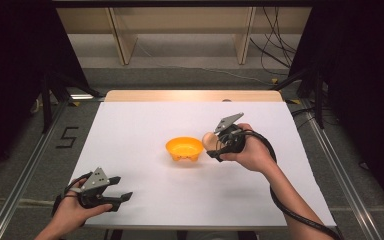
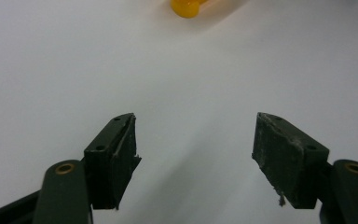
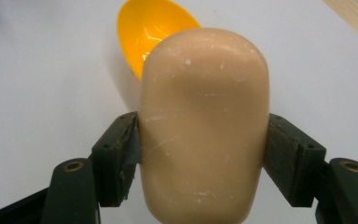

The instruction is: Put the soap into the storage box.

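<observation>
High view shows your right claw (image 1: pixel 215 145) clamped on the tan soap-like block (image 1: pixel 209 141) just beside the orange bowl (image 1: pixel 184 148), likely its destination, while your left claw (image 1: pixel 115 194) waits apart, empty.

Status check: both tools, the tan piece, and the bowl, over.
Right tool shut on tan rounded piece, beside orange bowl. Left tool open, empty, near table edge. Nothing in the way.

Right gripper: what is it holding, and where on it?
The right gripper clamps a tan rounded block across its two long sides, near the lower half.
</observation>
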The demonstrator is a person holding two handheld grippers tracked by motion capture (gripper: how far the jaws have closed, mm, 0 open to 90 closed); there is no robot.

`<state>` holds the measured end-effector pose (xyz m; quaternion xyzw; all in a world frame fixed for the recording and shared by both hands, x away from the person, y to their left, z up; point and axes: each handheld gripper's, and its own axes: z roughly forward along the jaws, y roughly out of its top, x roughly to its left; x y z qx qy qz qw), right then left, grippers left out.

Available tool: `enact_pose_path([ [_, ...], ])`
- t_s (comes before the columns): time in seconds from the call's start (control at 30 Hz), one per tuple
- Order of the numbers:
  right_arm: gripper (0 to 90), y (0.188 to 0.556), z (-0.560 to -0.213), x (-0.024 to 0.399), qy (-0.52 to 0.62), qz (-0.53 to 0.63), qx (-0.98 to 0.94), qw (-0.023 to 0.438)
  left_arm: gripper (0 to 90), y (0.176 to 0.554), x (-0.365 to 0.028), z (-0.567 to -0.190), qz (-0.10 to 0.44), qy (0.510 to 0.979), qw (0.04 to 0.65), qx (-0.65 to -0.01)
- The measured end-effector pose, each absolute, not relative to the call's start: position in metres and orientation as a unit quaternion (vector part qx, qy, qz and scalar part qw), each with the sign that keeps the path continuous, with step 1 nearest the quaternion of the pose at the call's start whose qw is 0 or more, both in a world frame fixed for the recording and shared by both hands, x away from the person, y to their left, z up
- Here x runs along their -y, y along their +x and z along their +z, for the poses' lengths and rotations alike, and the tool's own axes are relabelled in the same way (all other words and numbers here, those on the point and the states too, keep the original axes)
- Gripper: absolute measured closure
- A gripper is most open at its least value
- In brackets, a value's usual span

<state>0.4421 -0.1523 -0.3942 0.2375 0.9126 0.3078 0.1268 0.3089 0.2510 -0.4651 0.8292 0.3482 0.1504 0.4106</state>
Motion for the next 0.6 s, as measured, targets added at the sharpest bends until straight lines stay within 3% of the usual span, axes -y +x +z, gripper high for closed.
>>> enact_pose_path([
  [0.6, 33.7, 0.4464, -0.3926, 0.1422, 0.237, 0.323, -0.907, 0.132, 30.1, 0.3082, -0.2511, -0.4649, 0.149, 0.829, 0.411, -0.350],
])
